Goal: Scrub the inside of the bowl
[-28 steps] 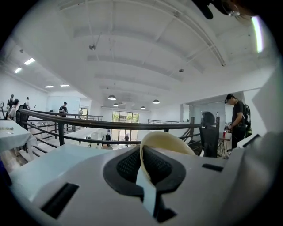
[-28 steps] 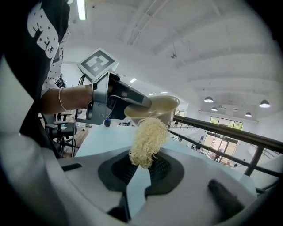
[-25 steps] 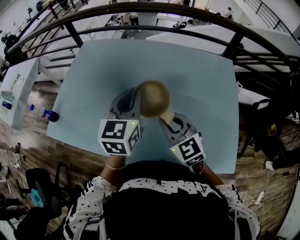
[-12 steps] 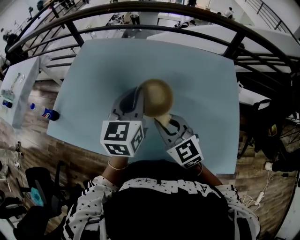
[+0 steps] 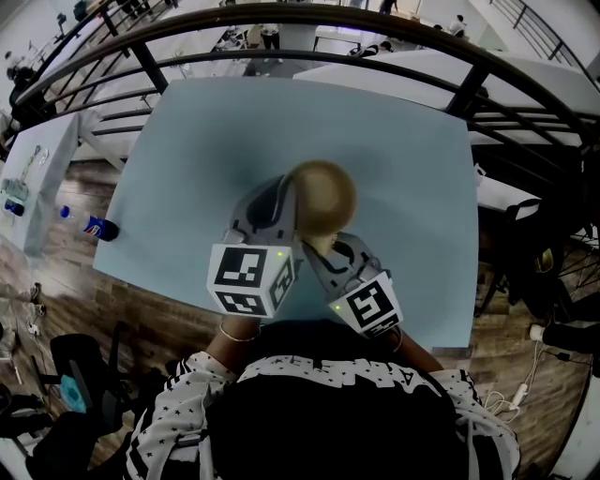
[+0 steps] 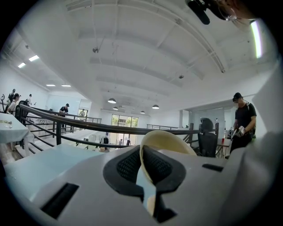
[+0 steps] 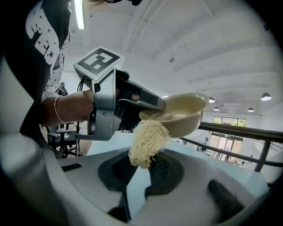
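A cream bowl [image 5: 323,197] hangs above the blue table [image 5: 187,141], tipped so its brownish underside faces up in the head view. My left gripper [image 5: 286,211] is shut on its rim; in the left gripper view the rim [image 6: 170,141] runs down between the pads. My right gripper [image 5: 323,246] sits just below the bowl, shut on a pale fibrous scrubber [image 7: 148,141]. In the right gripper view the scrubber's top touches the bowl [image 7: 181,112] close to where the left gripper [image 7: 148,106] holds it. The bowl's inside is hidden in the head view.
A blue-capped bottle [image 5: 94,227] lies on the wooden floor left of the table. A dark curved railing [image 5: 309,19] runs behind the table's far edge. A black chair [image 5: 525,253] stands to the right. A person stands far off [image 6: 243,121].
The bowl and my left gripper have drifted a little right. My right gripper has slid left and in, so the scrubber now sits under the bowl.
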